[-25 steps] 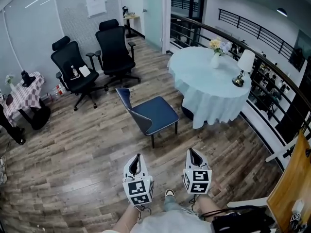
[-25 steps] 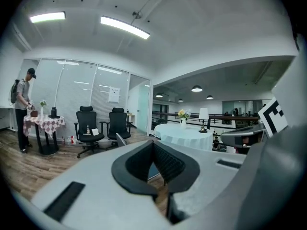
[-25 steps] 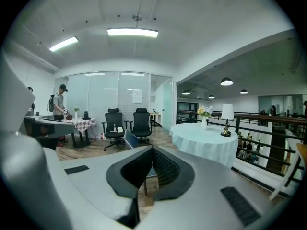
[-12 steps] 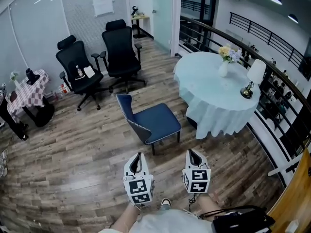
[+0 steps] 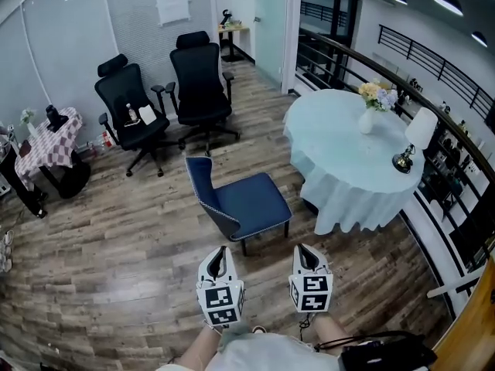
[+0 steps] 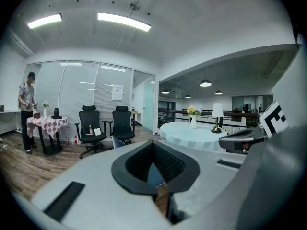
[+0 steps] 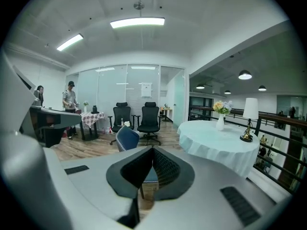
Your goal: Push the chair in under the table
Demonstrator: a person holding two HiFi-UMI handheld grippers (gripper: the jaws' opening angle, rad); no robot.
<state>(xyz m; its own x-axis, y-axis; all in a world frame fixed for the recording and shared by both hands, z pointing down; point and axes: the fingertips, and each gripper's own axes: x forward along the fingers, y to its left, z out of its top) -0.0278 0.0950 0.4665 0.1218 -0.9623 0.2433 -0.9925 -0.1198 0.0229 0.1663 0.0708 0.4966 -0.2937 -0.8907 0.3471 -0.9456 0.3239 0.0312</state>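
A blue chair (image 5: 241, 201) stands on the wood floor, its seat toward the round table (image 5: 340, 141) with the pale blue cloth and a gap between them. My left gripper (image 5: 220, 251) and right gripper (image 5: 303, 249) are side by side just short of the chair, a little apart from it. Both are shut and hold nothing. In the left gripper view the left gripper (image 6: 154, 143) points at the chair's back (image 6: 117, 141), with the table (image 6: 192, 131) behind. Past the right gripper (image 7: 153, 149) I see the chair (image 7: 126, 138) and the table (image 7: 218, 139).
Two black office chairs (image 5: 130, 108) (image 5: 199, 74) stand at the back left, beside a small checked-cloth table (image 5: 48, 133). A vase of flowers (image 5: 369, 108) and a lamp (image 5: 414, 136) stand on the round table. A railing (image 5: 452, 141) runs along the right. A person (image 6: 27, 110) stands far left.
Both grippers have come forward toward the blue chair, which now lies closer below me. The table has shifted nearer too. The jaws have stayed shut.
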